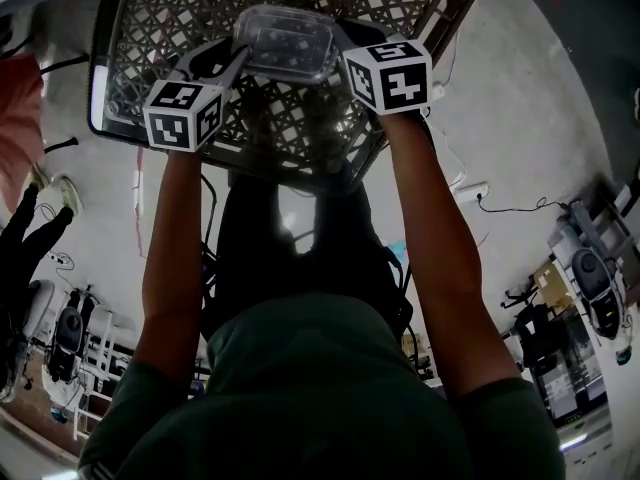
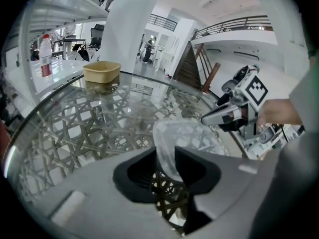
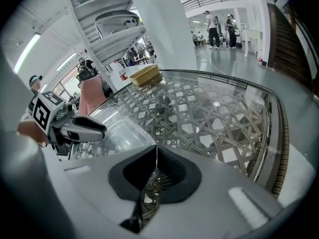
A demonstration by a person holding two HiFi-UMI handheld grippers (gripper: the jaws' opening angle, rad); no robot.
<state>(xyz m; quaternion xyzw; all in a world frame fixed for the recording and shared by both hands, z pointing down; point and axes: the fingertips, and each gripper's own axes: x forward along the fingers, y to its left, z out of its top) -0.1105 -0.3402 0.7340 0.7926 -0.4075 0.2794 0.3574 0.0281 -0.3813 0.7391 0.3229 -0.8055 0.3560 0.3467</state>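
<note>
A clear plastic container [image 1: 285, 40] hangs just above a glass-topped wicker table [image 1: 137, 28], held between both grippers. My left gripper [image 1: 238, 60] is shut on the container's left edge, and in the left gripper view the clear plastic [image 2: 189, 137] runs between the closed jaws of the left gripper [image 2: 167, 158]. My right gripper [image 1: 345, 46] is shut on the opposite edge; in the right gripper view the right gripper [image 3: 155, 158] pinches a thin rim of the container [image 3: 117, 136]. Each gripper shows in the other's view: the right gripper [image 2: 227, 114] and the left gripper [image 3: 75, 126].
A beige tub [image 2: 101, 71] stands at the table's far side, also seen as the tub [image 3: 144, 75]. A bottle [image 2: 46, 55] stands on a counter at the left. People [image 3: 217, 29] stand far back in the hall. Cables and equipment lie on the floor [image 1: 520, 208].
</note>
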